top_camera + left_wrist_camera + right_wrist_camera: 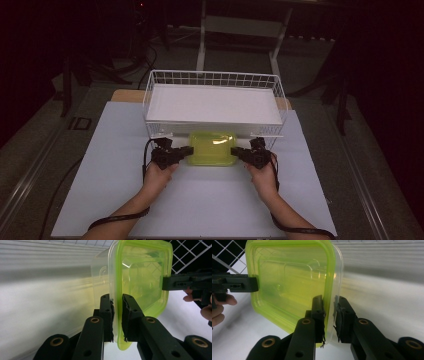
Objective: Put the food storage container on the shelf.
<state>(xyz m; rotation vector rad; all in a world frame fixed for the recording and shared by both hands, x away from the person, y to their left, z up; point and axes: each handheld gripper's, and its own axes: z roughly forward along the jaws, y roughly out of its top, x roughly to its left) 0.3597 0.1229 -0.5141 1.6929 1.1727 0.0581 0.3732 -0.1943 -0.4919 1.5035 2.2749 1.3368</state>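
1. One yellow-green lidded container on the white counter, just in front of one white wire basket.
2. Two grippers: left gripper clamped on the container's left rim, right gripper on its right rim.
3. Jaws narrow, rim pinched between.
4. Two hands, one behind each gripper.

A translucent yellow-green lidded container, a white wire-grid basket, a white table, black grippers

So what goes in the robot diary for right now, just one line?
left gripper: shut on lid rim | right gripper: shut on lid rim | green-lidded container: on table, against wire basket
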